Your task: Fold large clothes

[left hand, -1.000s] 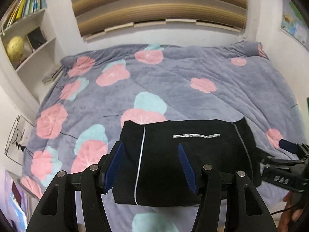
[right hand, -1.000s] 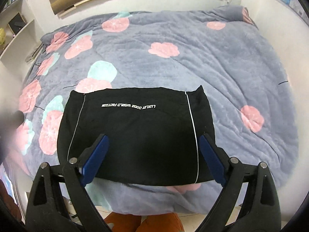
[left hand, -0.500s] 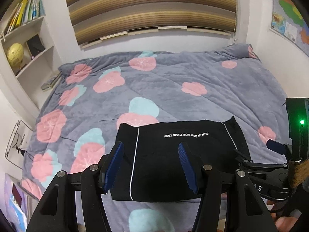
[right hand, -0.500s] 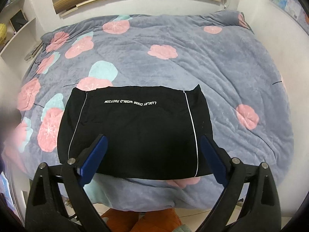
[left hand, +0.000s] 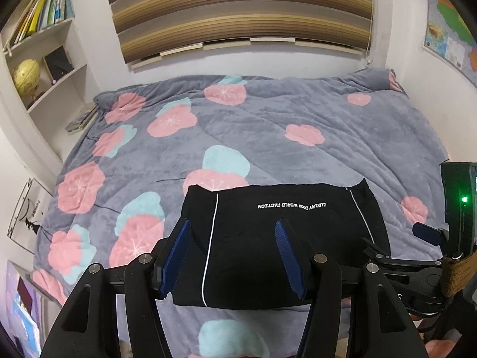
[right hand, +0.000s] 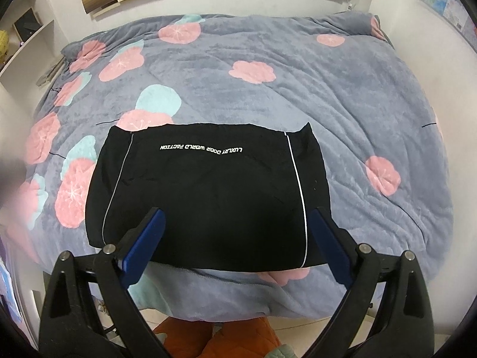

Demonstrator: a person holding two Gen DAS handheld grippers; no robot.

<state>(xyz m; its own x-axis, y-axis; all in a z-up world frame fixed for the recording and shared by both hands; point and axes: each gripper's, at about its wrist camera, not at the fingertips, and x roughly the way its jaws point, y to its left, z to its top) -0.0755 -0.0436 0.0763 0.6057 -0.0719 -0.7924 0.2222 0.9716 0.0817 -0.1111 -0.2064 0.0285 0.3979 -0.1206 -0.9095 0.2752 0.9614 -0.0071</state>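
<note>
Bedspread (right hand: 342,95), folded garment (right hand: 208,197) beyond gripper (right hand: 235,238)

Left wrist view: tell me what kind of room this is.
Most likely a bedroom: a bed under a grey floral blanket, a bookshelf with a globe, and a wall map.

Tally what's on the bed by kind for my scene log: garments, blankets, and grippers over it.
Folded black garment: 1
Flowered grey blanket: 1
Grippers, left gripper and right gripper, both open and empty: 2
Total: 4
</note>
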